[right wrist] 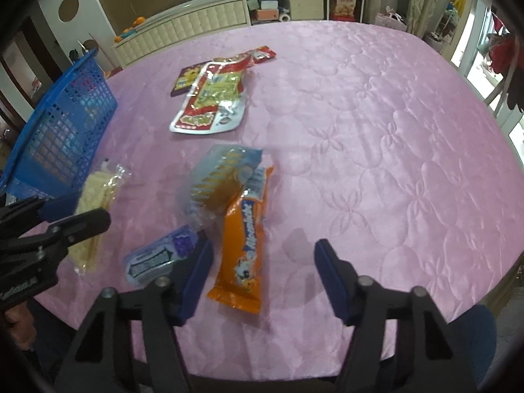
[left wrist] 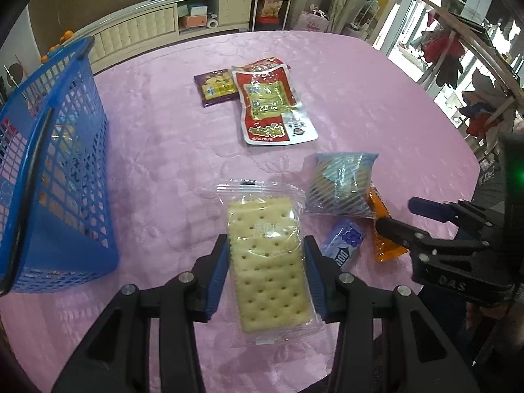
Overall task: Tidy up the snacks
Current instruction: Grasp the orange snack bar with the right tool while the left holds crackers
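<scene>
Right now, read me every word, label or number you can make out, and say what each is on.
"BAS": embossed on the black body of the right gripper, left wrist view.
Clear-wrapped cracker pack: faint print, unreadable.
Red-and-white foil pouch, orange wrapper, small blue-purple packet: lettering too blurred to read.
</scene>
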{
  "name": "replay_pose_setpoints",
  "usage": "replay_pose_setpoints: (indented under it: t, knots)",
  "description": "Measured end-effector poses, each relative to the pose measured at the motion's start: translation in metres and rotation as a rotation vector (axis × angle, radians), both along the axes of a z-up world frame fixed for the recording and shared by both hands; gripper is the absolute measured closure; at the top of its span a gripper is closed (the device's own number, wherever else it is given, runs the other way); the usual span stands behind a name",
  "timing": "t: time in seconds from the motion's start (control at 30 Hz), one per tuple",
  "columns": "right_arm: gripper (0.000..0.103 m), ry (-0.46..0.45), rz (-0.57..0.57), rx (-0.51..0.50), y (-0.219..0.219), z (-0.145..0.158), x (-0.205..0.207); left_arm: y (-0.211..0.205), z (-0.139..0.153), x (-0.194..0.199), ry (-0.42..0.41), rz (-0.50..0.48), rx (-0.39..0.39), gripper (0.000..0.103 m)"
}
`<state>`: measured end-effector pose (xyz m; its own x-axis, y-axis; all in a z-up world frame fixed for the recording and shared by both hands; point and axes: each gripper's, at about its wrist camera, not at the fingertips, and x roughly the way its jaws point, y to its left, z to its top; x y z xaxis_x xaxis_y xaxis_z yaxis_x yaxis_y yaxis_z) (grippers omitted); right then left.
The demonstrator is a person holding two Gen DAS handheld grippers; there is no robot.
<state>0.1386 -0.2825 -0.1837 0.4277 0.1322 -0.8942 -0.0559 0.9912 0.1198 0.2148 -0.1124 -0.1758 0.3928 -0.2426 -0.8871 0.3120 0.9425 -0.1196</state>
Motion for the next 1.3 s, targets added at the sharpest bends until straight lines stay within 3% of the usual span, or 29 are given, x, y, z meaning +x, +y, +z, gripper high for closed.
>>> replay_pose_setpoints:
  t: [0.07, 0.2, 0.33, 0.5, 0.57, 0.93, 1.3]
  knots:
    - [0.041, 0.003, -0.001, 0.003, -0.001, -0.003, 0.004, 0.0, -0.001, 0.0, 0.001, -0.004, -0.003, 0.061]
    - [0.054, 0.015, 0.012, 0.004, 0.0, -0.008, 0.012, -0.002, -0.006, 0.006, 0.011, -0.003, -0.002, 0.061]
    - [0.058, 0.022, 0.02, 0.006, 0.0, -0.012, 0.018, 0.0, -0.008, 0.004, 0.02, -0.002, -0.003, 0.061]
    - [0.08, 0.01, 0.031, 0.012, 0.0, -0.015, 0.023, -0.001, -0.009, 0.004, 0.024, -0.006, 0.003, 0.061]
    - [0.083, -0.005, 0.036, 0.022, -0.001, -0.013, 0.021, -0.002, -0.007, 0.003, 0.02, -0.006, 0.002, 0.061]
    - [0.083, -0.115, -0.015, 0.019, -0.021, 0.035, -0.002, 0.003, 0.026, -0.017, -0.055, -0.001, -0.045, 0.061]
    - [0.083, -0.25, 0.056, 0.034, 0.004, 0.096, -0.018, 0.026, 0.083, -0.042, -0.186, 0.024, -0.091, 0.061]
